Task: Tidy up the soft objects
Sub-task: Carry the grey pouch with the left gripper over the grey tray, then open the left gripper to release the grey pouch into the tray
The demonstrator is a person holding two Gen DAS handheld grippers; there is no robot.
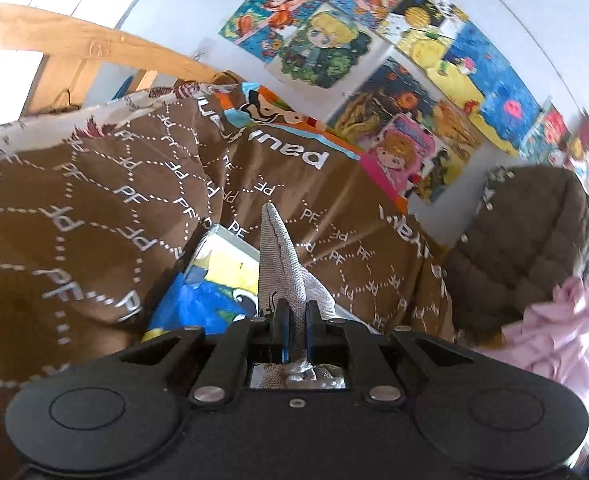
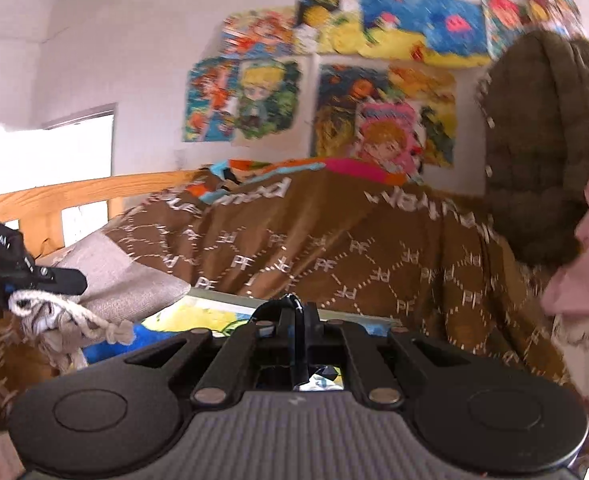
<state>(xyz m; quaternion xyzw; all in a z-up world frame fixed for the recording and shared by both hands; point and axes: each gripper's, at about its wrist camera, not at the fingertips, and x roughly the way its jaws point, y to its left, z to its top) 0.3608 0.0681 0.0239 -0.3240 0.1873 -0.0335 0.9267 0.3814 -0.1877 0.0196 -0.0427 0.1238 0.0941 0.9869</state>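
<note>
My left gripper (image 1: 294, 314) is shut on a fold of grey woven fabric (image 1: 279, 256) that sticks up between its fingers. In the right wrist view that same gripper (image 2: 64, 280) comes in from the left, pinching a grey cushion (image 2: 134, 280) with cream rope tassels (image 2: 74, 324) hanging below it. A brown blanket (image 1: 94, 200) printed with white "PF" letters is heaped behind it. My right gripper (image 2: 299, 314) has its jaws pressed together in front of the blanket (image 2: 334, 248). Only a thin dark edge shows between them, and I cannot make out any object there.
A blue and yellow painted picture (image 1: 210, 280) lies under the blanket's edge. A brown quilted jacket (image 1: 526, 240) and a pink garment (image 1: 566, 336) hang at the right. A wooden bed rail (image 1: 74, 44) runs behind, and coloured pictures (image 1: 322, 40) cover the wall.
</note>
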